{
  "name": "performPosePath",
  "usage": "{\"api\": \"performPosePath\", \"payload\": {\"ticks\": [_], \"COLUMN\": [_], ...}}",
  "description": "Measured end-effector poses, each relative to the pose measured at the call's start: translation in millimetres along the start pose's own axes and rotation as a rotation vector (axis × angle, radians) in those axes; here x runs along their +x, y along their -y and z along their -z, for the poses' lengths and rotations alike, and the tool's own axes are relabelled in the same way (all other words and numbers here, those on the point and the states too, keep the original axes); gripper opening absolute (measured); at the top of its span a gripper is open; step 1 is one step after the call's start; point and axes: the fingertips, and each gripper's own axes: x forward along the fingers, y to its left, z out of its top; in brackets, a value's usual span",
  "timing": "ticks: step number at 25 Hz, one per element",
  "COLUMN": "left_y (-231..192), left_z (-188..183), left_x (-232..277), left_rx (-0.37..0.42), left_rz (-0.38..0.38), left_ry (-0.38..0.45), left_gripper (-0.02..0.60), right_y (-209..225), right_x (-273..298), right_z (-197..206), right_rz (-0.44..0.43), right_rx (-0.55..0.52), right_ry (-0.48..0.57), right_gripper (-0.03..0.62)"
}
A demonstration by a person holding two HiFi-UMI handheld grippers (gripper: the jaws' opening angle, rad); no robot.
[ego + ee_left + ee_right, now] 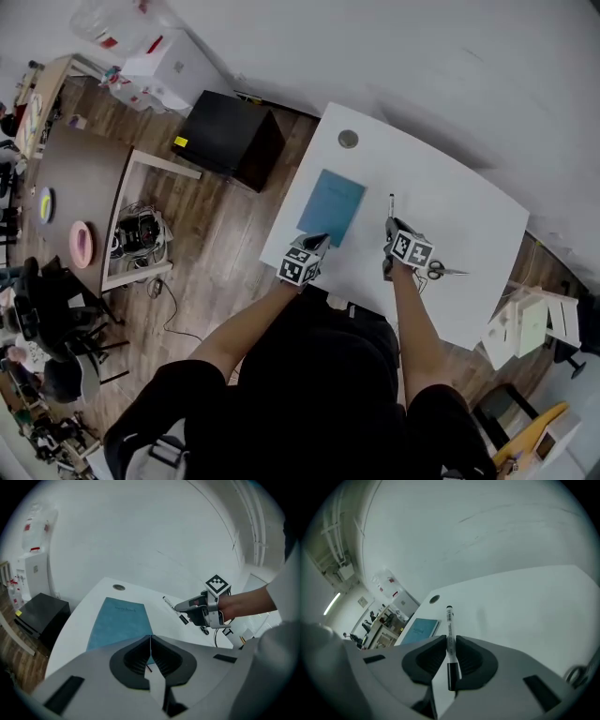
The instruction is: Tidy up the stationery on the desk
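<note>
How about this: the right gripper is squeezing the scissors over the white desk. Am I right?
Not quite. The right gripper is squeezing a marker pen, not the scissors, over the white desk. The right gripper view shows it between the jaws.

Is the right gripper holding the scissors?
No, the right gripper is shut on the pen, and the scissors lie on the desk beside it.

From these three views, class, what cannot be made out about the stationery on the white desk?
Blue notebook: near edge behind left gripper, left gripper view.
Metal scissors: cut off by picture edge, right gripper view.
White black-capped marker print: too small, right gripper view.
</note>
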Motion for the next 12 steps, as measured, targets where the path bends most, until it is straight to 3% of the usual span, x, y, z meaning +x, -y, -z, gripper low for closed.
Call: {"api": "performPosePath", "payload": {"ticks": [4, 12], "left_y": [4, 8], "left_z": [-6, -3], "left_x": [4, 9], "left_rx": [0.038, 0.025], "left_rz": [0.044, 0.16], "left_ry": [-0.012, -0.056], "left_gripper": [0.017, 0.017], "right_y": [-26, -52], "right_x": [9, 34], "right_z": [32, 54], "right_rz": [-0.002, 0.011], "right_rx": [0.126, 0.298], "right_ry": [0.003, 0.023], "right_gripper": [0.078, 0.078]}}
